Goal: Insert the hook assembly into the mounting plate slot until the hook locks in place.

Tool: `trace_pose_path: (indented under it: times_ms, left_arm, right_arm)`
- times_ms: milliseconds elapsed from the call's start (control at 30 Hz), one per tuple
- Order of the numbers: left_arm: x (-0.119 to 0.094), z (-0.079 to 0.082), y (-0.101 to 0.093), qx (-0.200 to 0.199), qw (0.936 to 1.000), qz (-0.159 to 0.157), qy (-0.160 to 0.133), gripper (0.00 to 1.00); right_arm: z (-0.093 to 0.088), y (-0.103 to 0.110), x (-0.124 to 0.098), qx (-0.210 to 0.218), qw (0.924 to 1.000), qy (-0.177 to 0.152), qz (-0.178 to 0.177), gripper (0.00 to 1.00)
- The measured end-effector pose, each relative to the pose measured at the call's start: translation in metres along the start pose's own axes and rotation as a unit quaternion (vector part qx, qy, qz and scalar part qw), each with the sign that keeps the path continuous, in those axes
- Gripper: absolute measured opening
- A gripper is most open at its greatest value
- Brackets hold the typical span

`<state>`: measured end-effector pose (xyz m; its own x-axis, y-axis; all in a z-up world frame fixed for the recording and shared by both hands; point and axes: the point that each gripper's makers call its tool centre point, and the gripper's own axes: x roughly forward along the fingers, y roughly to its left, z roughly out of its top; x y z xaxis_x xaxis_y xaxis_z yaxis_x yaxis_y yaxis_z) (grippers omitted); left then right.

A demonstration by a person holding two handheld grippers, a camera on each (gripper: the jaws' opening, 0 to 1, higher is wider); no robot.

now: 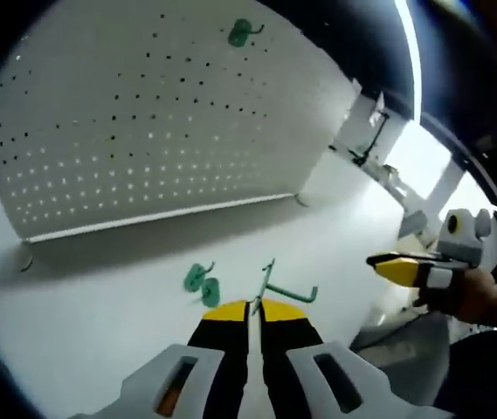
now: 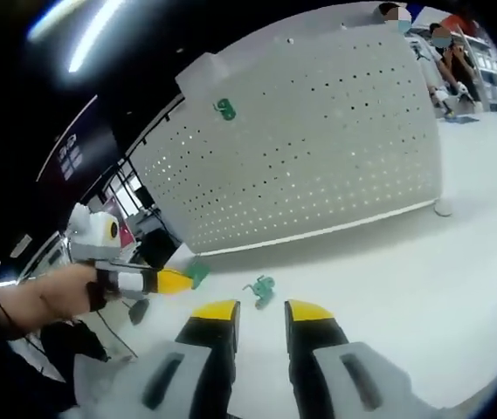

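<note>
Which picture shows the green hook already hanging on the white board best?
The left gripper view. There the hanging hook looks bigger against the white board, and you can see its arm sticking out sideways. In the right gripper view it is only a tiny green blob near the board's top edge.

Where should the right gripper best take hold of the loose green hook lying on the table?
Take the loose hook probably by its broad green base, coming down from above with the open right gripper: it lies low on the white table, and its thin wire arm looks too slim to clamp firmly.
</note>
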<state>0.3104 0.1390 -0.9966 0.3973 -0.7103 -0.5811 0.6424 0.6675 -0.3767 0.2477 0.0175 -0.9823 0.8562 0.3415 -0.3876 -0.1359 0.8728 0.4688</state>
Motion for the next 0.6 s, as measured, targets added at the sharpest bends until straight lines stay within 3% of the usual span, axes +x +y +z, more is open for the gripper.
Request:
trace_pose_path:
  times_ms: [167, 300, 367, 600]
  left_arm:
    - [-0.003, 0.002, -0.007, 0.007, 0.9999, 0.003, -0.011, 0.03]
    - [-0.005, 0.005, -0.015, -0.011, 0.9994, 0.004, -0.034, 0.03]
    - [-0.007, 0.008, -0.021, -0.022, 0.9986, 0.002, -0.048, 0.03]
    - [-0.016, 0.018, -0.031, -0.024, 0.9965, 0.005, -0.080, 0.03]
  right_arm:
    - [0.001, 0.026, 0.006, 0.034, 0.9988, -0.005, 0.036, 0.18]
    - [0.007, 0.050, 0.015, 0.110, 0.9903, -0.017, 0.083, 0.18]
    - [0.013, 0.056, 0.018, 0.130, 0.9870, -0.034, 0.088, 0.18]
    - [0.020, 0.067, 0.030, 0.163, 0.9807, -0.034, 0.102, 0.18]
